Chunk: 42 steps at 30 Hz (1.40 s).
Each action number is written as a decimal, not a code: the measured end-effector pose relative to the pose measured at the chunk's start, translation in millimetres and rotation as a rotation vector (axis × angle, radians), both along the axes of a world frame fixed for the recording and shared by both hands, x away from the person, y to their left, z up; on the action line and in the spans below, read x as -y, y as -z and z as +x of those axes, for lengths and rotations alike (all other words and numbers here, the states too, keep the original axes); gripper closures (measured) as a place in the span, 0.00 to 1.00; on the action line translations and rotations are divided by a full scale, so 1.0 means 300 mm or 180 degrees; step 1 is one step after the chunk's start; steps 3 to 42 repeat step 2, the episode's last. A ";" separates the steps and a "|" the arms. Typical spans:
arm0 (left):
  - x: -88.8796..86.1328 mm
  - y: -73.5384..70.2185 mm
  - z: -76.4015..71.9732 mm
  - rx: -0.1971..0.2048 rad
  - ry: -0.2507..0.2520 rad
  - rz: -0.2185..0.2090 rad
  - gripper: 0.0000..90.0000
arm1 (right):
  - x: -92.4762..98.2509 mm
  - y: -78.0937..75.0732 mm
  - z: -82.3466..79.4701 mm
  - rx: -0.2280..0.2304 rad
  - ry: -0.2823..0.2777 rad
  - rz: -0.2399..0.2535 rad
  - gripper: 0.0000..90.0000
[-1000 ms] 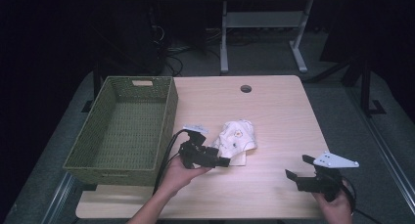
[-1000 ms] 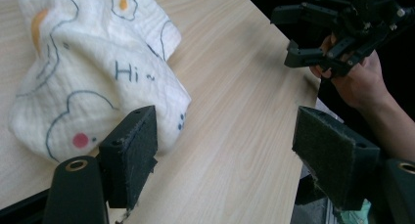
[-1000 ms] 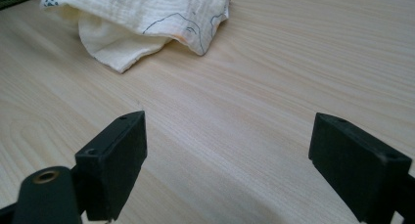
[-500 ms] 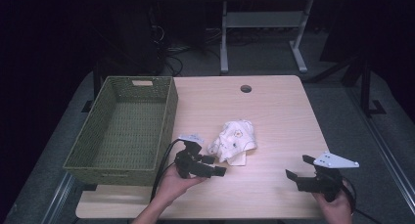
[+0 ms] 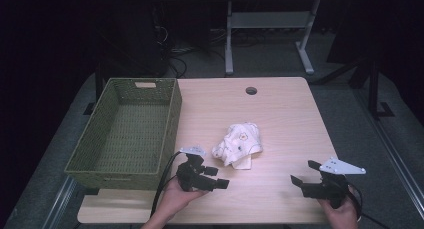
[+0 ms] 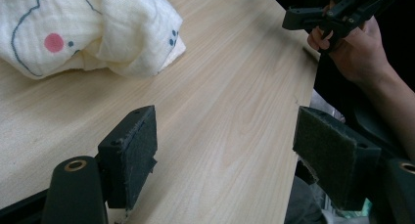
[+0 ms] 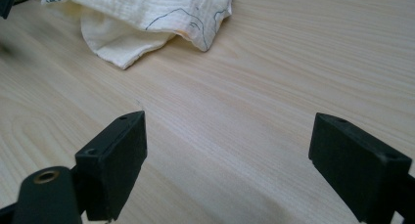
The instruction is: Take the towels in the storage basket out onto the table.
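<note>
No legible text, label, brand or number appears on any surface. The cloth (image 5: pixel 239 143) near the table (image 5: pixel 280 114) centre carries only printed line drawings and dots, not characters.

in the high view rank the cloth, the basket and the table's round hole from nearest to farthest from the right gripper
From the right gripper:
1. Cloth, mid-table, to its left.
2. Hole, near the far edge.
3. Basket, on the table's left side.
</note>
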<state>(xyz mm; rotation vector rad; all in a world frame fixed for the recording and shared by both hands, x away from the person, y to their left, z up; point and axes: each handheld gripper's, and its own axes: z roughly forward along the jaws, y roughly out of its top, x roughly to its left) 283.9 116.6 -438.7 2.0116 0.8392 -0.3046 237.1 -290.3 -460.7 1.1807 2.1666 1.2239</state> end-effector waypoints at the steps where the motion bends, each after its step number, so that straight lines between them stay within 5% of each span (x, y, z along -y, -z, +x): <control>1: 0.001 0.000 -0.001 0.0021 0.0001 0.0000 0.26 | -0.003 0.000 0.002 0.0008 -0.0004 -0.0008 0.15; 42: 0.001 0.000 -0.001 0.0021 0.0001 0.0000 0.26 | -0.006 0.001 0.004 0.0019 -0.0016 -0.0025 0.15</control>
